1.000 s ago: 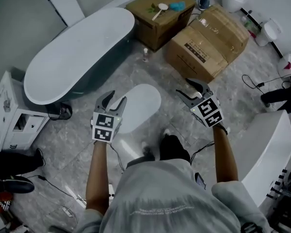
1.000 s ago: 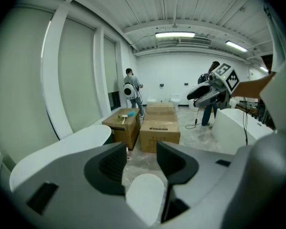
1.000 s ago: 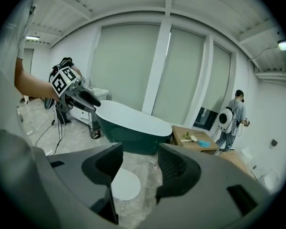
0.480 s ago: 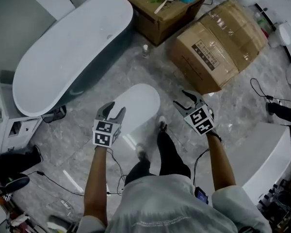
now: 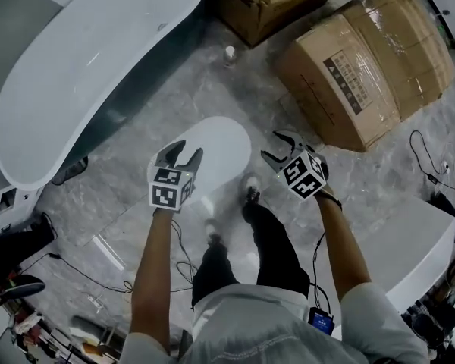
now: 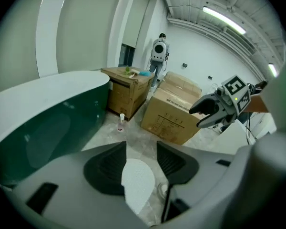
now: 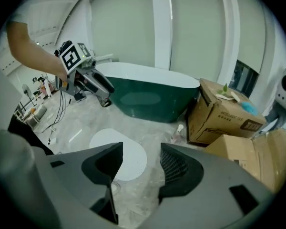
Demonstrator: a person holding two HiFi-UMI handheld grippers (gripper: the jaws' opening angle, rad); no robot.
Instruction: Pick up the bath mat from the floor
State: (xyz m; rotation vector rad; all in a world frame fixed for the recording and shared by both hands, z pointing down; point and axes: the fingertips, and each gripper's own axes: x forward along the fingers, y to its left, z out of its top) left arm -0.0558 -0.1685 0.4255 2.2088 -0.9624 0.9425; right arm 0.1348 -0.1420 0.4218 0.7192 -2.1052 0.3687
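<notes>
Below and between left gripper (image 5: 183, 152) and right gripper (image 5: 275, 147), jaws wide apart, empty: bath mat (image 5: 220, 144), flat, untouched.

— What are you getting down the right gripper (image 7: 142, 149)?
— Its jaws are standing apart with nothing between them. I'm looking past them at the white bath mat (image 7: 131, 162), which is lying flat on the marbled floor (image 7: 81, 125).
— Anything else?
— The left gripper (image 7: 107, 95) is hanging above the mat's far side. A dark green bathtub (image 7: 148, 99) is standing behind it, with cardboard boxes (image 7: 224, 114) at right.
</notes>
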